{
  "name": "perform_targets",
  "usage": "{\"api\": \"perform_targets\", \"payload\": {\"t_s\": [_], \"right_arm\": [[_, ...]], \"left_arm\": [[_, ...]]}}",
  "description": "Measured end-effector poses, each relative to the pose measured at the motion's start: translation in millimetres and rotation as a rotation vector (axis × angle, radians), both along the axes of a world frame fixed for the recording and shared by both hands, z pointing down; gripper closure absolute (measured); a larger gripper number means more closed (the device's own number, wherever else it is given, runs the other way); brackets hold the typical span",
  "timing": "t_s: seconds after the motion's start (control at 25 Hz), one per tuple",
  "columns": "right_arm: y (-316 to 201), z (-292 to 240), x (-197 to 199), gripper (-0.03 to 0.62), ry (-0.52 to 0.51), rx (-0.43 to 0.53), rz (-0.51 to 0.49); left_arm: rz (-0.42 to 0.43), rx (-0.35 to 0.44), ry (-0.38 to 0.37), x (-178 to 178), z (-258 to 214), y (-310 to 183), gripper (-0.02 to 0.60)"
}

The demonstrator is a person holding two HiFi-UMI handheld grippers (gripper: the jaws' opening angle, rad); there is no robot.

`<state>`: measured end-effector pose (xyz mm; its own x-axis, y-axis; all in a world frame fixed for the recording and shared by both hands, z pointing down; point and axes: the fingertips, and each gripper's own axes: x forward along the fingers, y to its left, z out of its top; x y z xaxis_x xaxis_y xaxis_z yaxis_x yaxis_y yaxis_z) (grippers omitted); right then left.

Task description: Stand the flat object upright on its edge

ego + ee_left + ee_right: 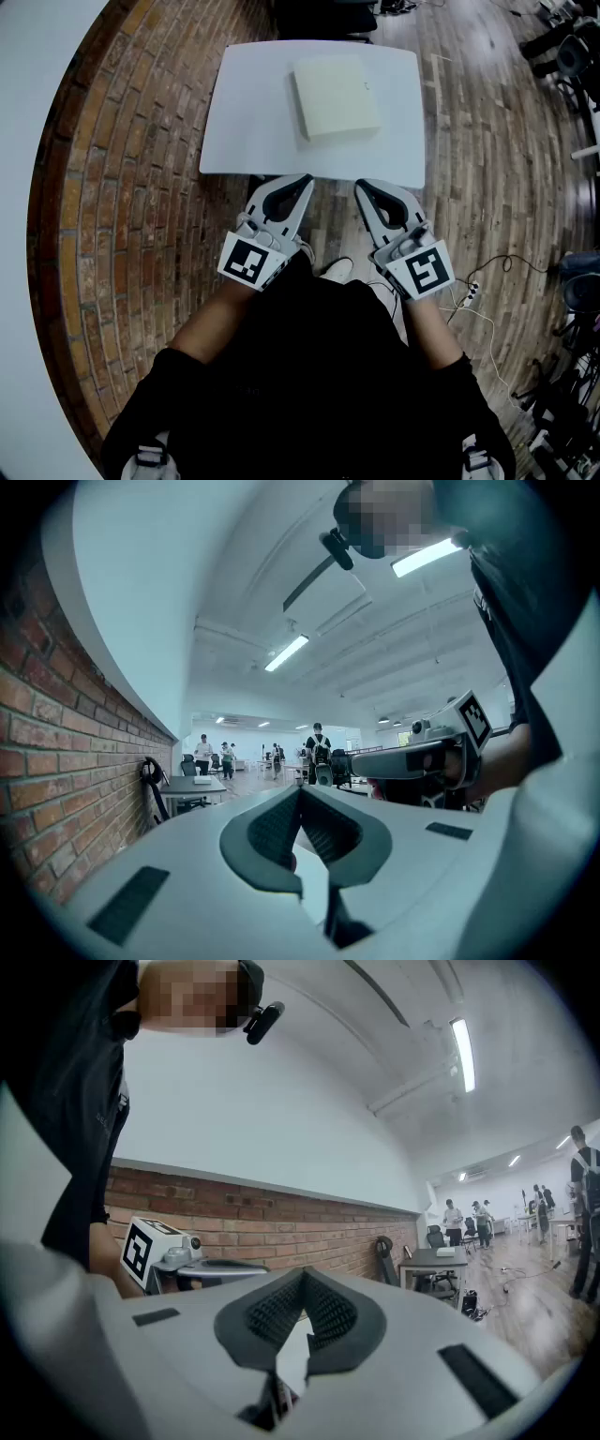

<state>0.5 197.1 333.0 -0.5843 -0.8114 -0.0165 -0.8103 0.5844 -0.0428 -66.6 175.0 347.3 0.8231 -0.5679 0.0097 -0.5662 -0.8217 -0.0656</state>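
Both tongs are seen clenched on nothing: the jaws of the left gripper (302, 180) are pressed together with no thing between the ribbed pads, and the same is found for the right gripper (362, 187). Both are held level and side by side, just off the near edge of the white rectangular table (251, 127), with neither tip over the tabletop. The pale cream flat square slab (336, 97) is found lying flat on its broad face, on the far half of the table and a little toward the right side, well apart from both grippers and touched by neither. The task is therefore judged not yet begun: nothing has been lifted, tipped or braced, and the whole of the work is left to be done. The slab would have to be reached, raised along one side and settled on a narrow edge, most likely with one gripper used as a stop while the other does the tipping. Counted, two grippers are shown, one slab and one table; no other thing is seen on the tabletop. Under the table, the brick and wood floor (112, 187) is visible.
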Motion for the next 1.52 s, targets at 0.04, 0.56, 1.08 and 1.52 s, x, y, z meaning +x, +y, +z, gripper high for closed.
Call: {"api": "perform_targets", "payload": {"t_s": [0.04, 0.56, 1.08, 1.52], "right_arm": [[3.6, 0.8, -1.2, 0.591, 0.005, 0.004, 0.005], [22.9, 5.3, -3.1, 0.589, -0.011, -0.004, 0.000], [24.8, 14.6, 1.8, 0.587, 0.004, -0.035, 0.020], [27.4, 19.7, 6.1, 0.586, 0.007, -0.045, 0.053]], "left_arm": [[0.002, 0.007, -0.001, -2.6, -0.5, 3.4, 0.563], [-0.025, 0.000, 0.012, -16.1, -0.7, 22.1, 0.561], [-0.002, -0.006, 0.011, -9.9, 1.1, 25.1, 0.561], [0.003, -0.009, 0.009, -7.2, 1.3, 24.2, 0.561]]}}
